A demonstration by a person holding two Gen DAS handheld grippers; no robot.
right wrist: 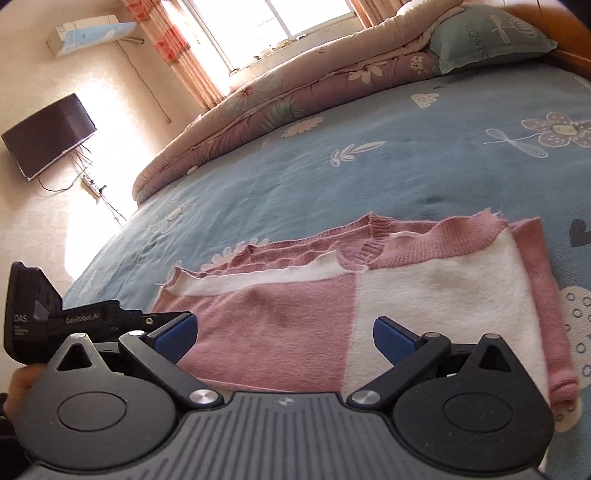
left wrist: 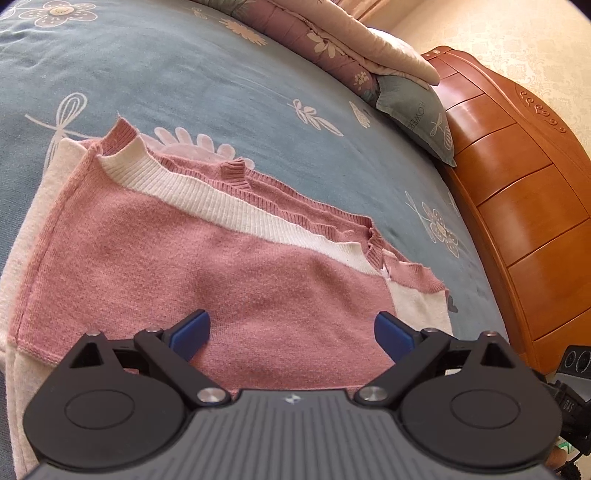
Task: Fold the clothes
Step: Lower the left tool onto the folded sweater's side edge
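Observation:
A pink and white knit sweater [left wrist: 229, 280] lies folded flat on the blue flowered bedsheet [left wrist: 207, 88], its ribbed white hem and pink collar toward the far side. My left gripper [left wrist: 292, 334] hovers open over the sweater's near pink panel, blue pads apart with nothing between them. In the right wrist view the same sweater [right wrist: 424, 295] shows a pink panel on the left and a white panel on the right. My right gripper [right wrist: 283, 334] is open above its near edge, holding nothing. The left gripper's body [right wrist: 74, 321] shows at the left of that view.
A rolled quilt [right wrist: 295, 92] and a grey-green pillow [left wrist: 417, 118] lie along the far side of the bed. A wooden headboard [left wrist: 524, 206] stands on the right. A wall TV [right wrist: 48, 136] and a curtained window [right wrist: 258, 26] are beyond the bed.

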